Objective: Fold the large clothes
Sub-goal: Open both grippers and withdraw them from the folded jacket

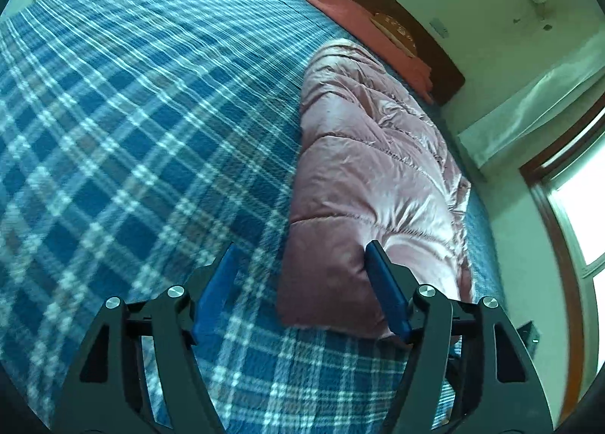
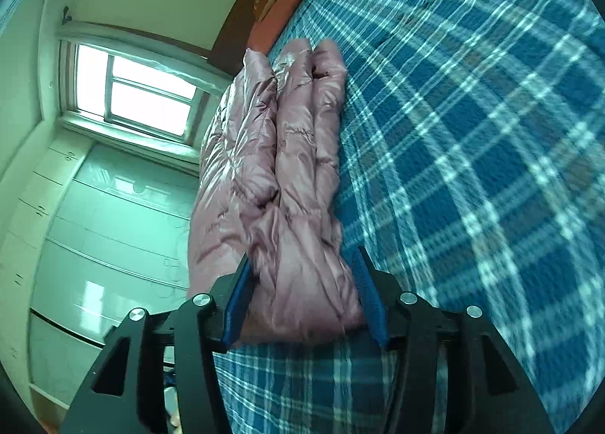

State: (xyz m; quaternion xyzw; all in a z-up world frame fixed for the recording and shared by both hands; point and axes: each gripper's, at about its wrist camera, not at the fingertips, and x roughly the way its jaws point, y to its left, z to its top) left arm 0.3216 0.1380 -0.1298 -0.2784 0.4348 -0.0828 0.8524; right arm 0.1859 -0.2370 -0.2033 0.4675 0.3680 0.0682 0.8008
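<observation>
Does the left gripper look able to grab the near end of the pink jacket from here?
Probably yes: the left gripper is open, the pink jacket lies just ahead on the bed, nothing between.

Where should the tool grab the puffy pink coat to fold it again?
Probably the near short end of the pink coat, where the right tool already straddles the stacked layers with open jaws. It lies as a long roll on the plaid bed cover, so come in from that near end, low along the bed.

Blue plaid bedspread (image 1: 132,112), salmon pillow (image 1: 363,25), dark headboard (image 1: 435,59), window (image 2: 143,93), perhaps wardrobe doors (image 2: 106,245).
</observation>
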